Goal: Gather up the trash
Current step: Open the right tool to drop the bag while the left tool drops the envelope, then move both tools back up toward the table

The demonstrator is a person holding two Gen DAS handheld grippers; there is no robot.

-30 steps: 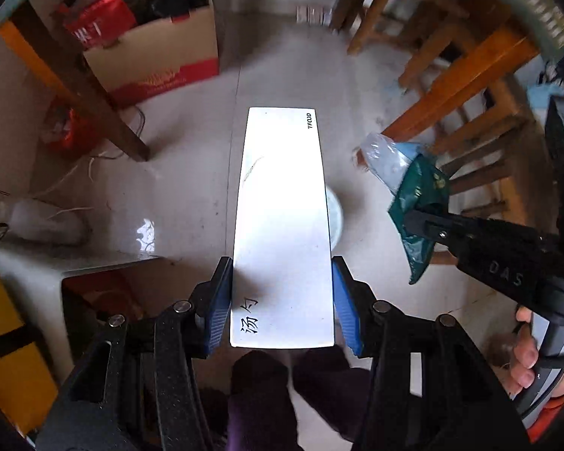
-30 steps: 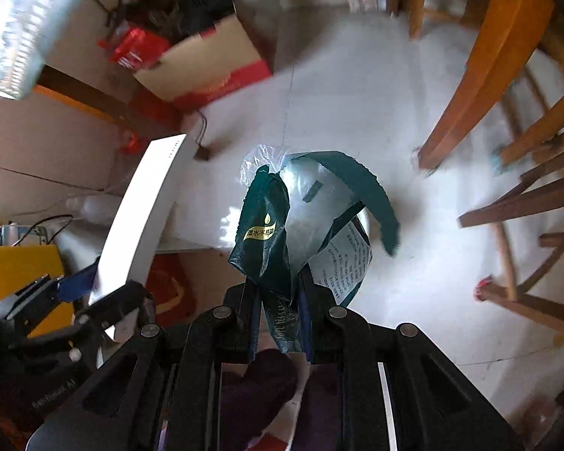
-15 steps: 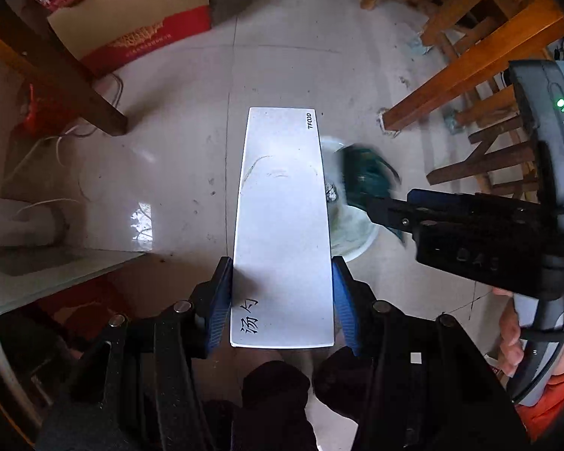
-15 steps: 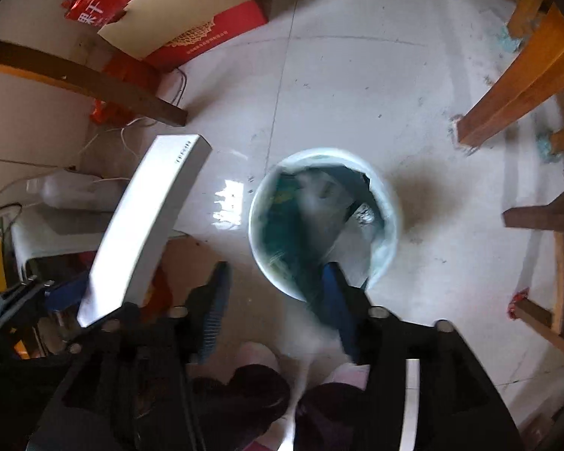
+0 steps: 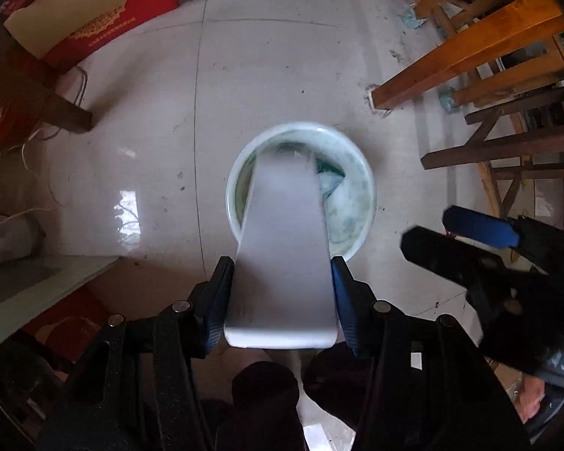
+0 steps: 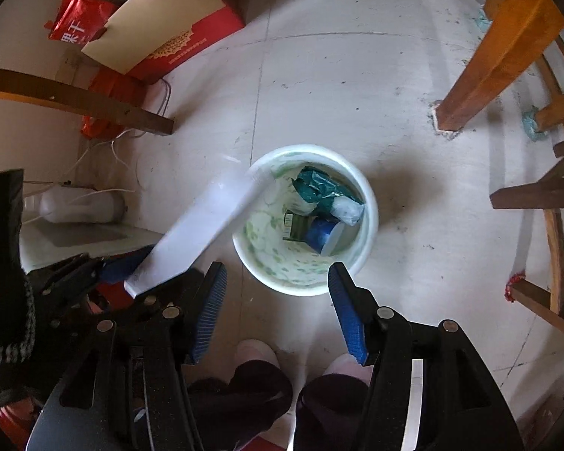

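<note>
A long flat white box [image 5: 285,248] is clamped between the blue pads of my left gripper [image 5: 282,263]. Its far end dips over the rim of a round white bin [image 5: 300,126] on the floor. In the right wrist view the same white box [image 6: 206,225] slants in from the left toward the bin [image 6: 312,147]. A crumpled green bag [image 6: 319,188] lies inside the bin, beside a blue-and-white cup [image 6: 325,235]. My right gripper [image 6: 276,267] hangs open above the bin's near edge with nothing between its pads. It also shows at the right as the right gripper [image 5: 426,225].
Orange wooden furniture legs [image 5: 466,49] and dark rungs [image 6: 534,191] crowd the right. A red-and-beige carton [image 6: 161,34] and a dark wooden leg [image 6: 75,101] stand at the upper left, with a white jug [image 6: 79,205] and cables. The person's feet [image 6: 255,353] are just below the bin.
My right gripper opened and the green bag dropped into the bin. Both grippers came down toward the floor, and the white box's far end now reaches into the bin.
</note>
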